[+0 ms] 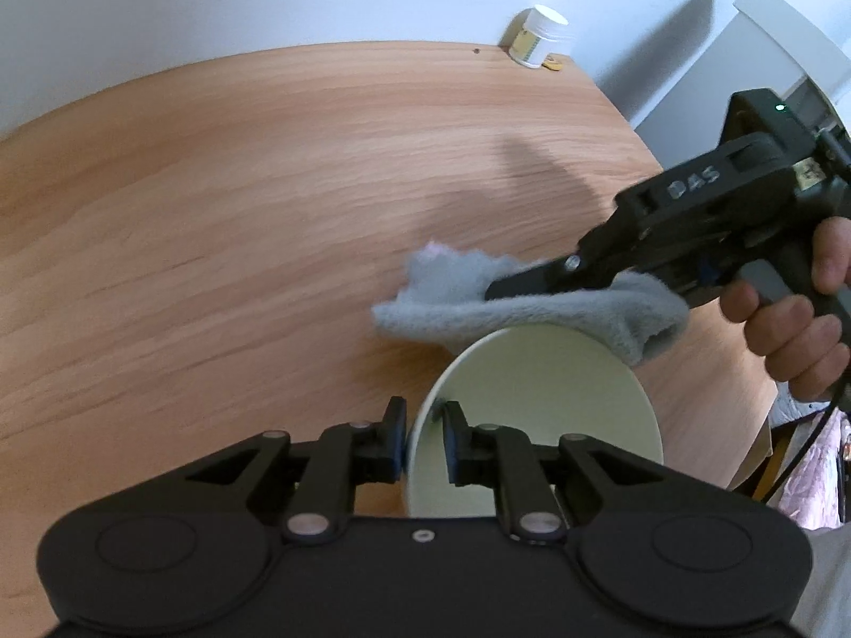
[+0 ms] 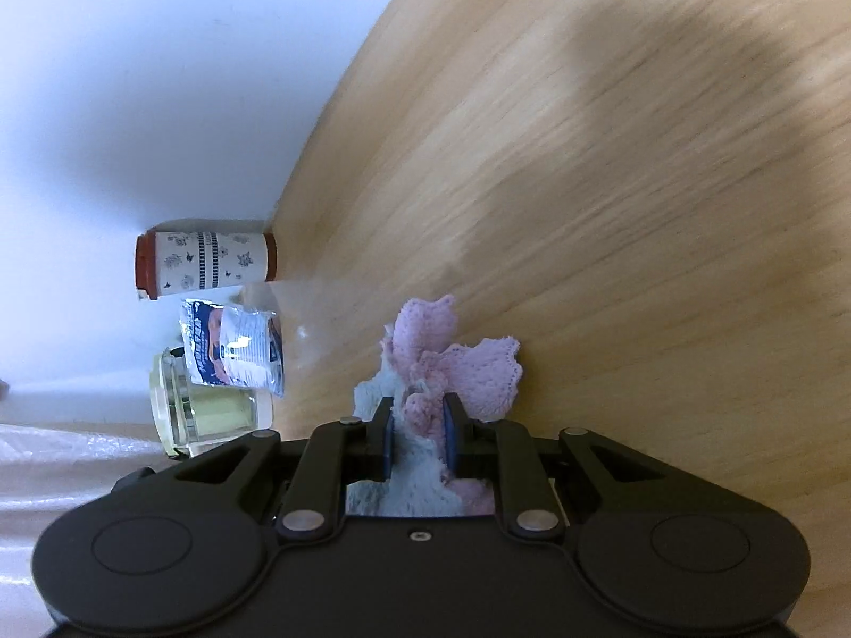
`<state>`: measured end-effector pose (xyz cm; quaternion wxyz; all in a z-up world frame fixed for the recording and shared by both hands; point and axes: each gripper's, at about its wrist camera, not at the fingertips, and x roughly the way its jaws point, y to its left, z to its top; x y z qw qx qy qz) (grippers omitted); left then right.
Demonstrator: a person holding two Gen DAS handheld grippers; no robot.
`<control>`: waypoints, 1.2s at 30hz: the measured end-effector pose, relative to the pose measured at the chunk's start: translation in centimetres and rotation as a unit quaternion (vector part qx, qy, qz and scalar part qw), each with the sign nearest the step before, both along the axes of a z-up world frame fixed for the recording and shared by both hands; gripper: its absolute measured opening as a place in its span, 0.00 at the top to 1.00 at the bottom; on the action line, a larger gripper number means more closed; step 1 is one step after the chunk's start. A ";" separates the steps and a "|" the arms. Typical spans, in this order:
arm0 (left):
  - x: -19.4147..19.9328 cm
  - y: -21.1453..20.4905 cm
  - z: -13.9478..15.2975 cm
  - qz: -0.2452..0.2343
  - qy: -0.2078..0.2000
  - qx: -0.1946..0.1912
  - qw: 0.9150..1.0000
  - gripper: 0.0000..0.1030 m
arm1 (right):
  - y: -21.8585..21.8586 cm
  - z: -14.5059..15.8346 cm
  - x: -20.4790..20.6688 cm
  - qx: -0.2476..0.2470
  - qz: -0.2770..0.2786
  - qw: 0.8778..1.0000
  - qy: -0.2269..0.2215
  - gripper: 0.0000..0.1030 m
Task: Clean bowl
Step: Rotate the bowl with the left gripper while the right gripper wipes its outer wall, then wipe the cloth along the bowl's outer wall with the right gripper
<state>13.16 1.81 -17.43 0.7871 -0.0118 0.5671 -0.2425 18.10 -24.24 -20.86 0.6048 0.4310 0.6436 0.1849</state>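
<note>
A pale green bowl (image 1: pixel 537 399) is held tilted above the wooden table (image 1: pixel 239 202), its rim pinched by my left gripper (image 1: pixel 424 436), one finger outside and one inside. My right gripper (image 1: pixel 494 292) comes in from the right, held by a hand (image 1: pixel 798 329), and is shut on a fluffy cloth (image 1: pixel 478 303) that drapes over the bowl's far rim. In the right wrist view the cloth (image 2: pixel 452 367) shows grey-blue on one side and pink on the other, bunched between the fingers of the right gripper (image 2: pixel 417 430). The bowl is hidden there.
A white jar (image 1: pixel 540 34) stands at the table's far corner by the wall. In the right wrist view a patterned cup with red ends (image 2: pixel 207 265), a foil packet (image 2: pixel 234 343) and a glass jar (image 2: pixel 207 409) sit along the table edge.
</note>
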 end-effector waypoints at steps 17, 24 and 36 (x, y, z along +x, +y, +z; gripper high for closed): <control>-1.2 3.6 0.9 0.177 0.065 -0.037 0.981 0.62 | -1.7 -0.5 -2.0 -0.022 0.001 1.000 0.006 0.81; -5.3 4.1 1.8 0.281 0.062 -0.054 0.956 0.58 | -2.1 0.2 -0.7 -0.019 0.028 0.999 -0.008 0.81; -11.9 3.4 0.1 0.468 0.081 -0.085 0.876 0.57 | -1.5 0.4 2.3 0.003 0.085 0.996 -0.027 0.81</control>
